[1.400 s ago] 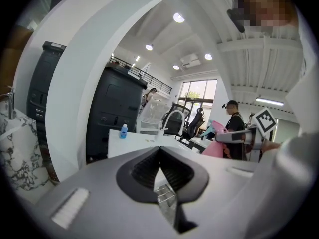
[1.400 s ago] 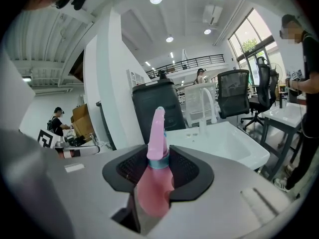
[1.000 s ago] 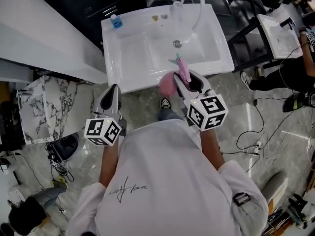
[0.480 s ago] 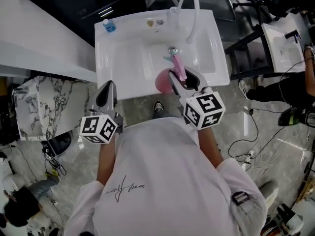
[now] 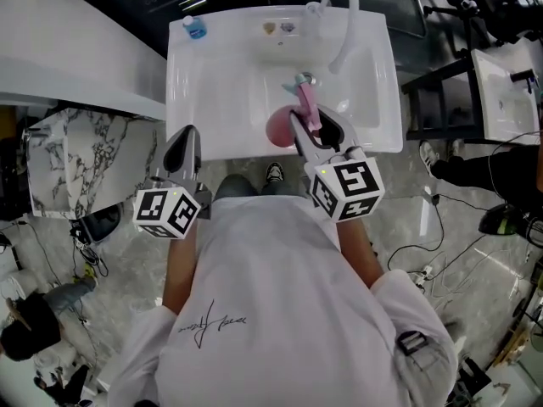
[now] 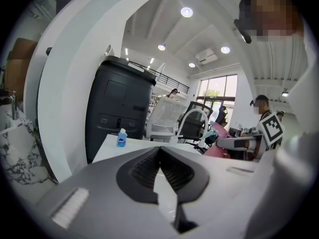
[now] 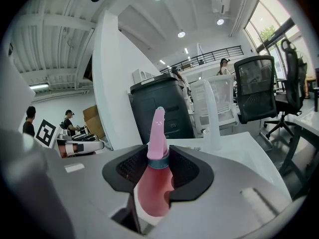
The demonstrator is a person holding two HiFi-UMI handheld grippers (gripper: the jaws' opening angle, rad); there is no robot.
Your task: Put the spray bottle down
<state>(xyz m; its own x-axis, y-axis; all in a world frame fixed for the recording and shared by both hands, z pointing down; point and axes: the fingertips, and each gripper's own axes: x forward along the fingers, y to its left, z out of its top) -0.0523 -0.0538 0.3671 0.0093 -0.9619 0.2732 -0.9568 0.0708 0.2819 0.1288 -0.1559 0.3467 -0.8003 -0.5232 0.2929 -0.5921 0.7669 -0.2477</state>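
**Spray bottle held over the sink**

Head view: my right hand-held gripper (image 5: 307, 131) carries the pink spray bottle (image 5: 281, 129) over the sink (image 5: 199, 100).
Right gripper view alone shows the jaws clamped on its neck, nozzle ahead of them.
Left gripper view: my left hand-held gripper (image 6: 159, 153) has its jaws together, empty.

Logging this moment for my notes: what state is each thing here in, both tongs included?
Spray bottle: gripped at its neck, over the basin, nozzle pointing away from the person.
Right tongs: shut on the spray bottle.
Left tongs: shut, holding nothing, at the sink's front edge.
Small blue bottle: upright on the sink's back left corner.
Sink: no water seen running.
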